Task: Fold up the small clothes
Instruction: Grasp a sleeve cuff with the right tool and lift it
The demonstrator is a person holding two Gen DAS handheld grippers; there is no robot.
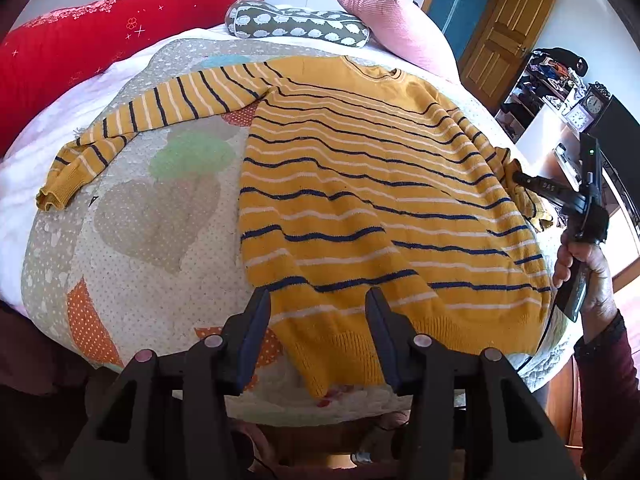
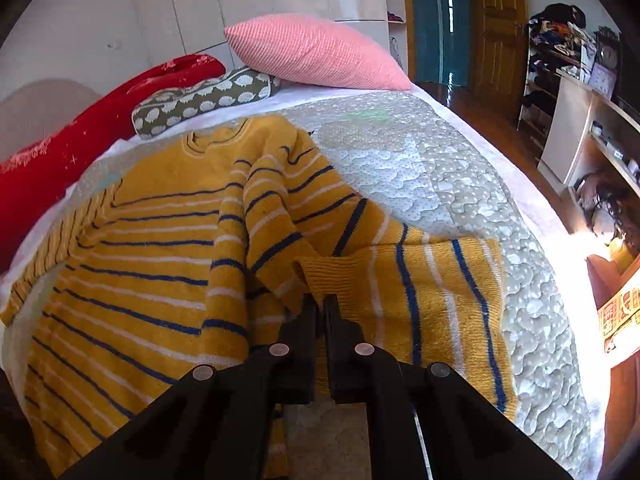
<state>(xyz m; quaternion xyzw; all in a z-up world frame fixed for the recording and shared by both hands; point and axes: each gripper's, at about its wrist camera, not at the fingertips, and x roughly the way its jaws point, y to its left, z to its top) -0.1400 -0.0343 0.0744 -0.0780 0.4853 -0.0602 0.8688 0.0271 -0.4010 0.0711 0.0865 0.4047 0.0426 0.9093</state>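
Note:
A yellow sweater [image 1: 360, 184] with navy and white stripes lies flat on the quilted bed cover [image 1: 152, 216], collar toward the pillows. Its left sleeve [image 1: 160, 112] stretches out to the left. My left gripper [image 1: 318, 304] is open, jaws wide, hovering over the sweater's bottom hem. My right gripper [image 2: 322, 300] is shut on the cuff of the right sleeve [image 2: 344, 272], which is bunched and lifted over the sweater's side [image 2: 160, 240]. It also shows in the left wrist view [image 1: 516, 176] at the sweater's right edge, held by a hand.
A red bolster [image 1: 80, 40], a hedgehog-print cushion [image 1: 296, 26] and a pink pillow [image 1: 392, 24] lie at the head of the bed. A wooden door [image 1: 504, 40], shelves [image 2: 560, 60] and a desk [image 2: 592, 140] stand to the right.

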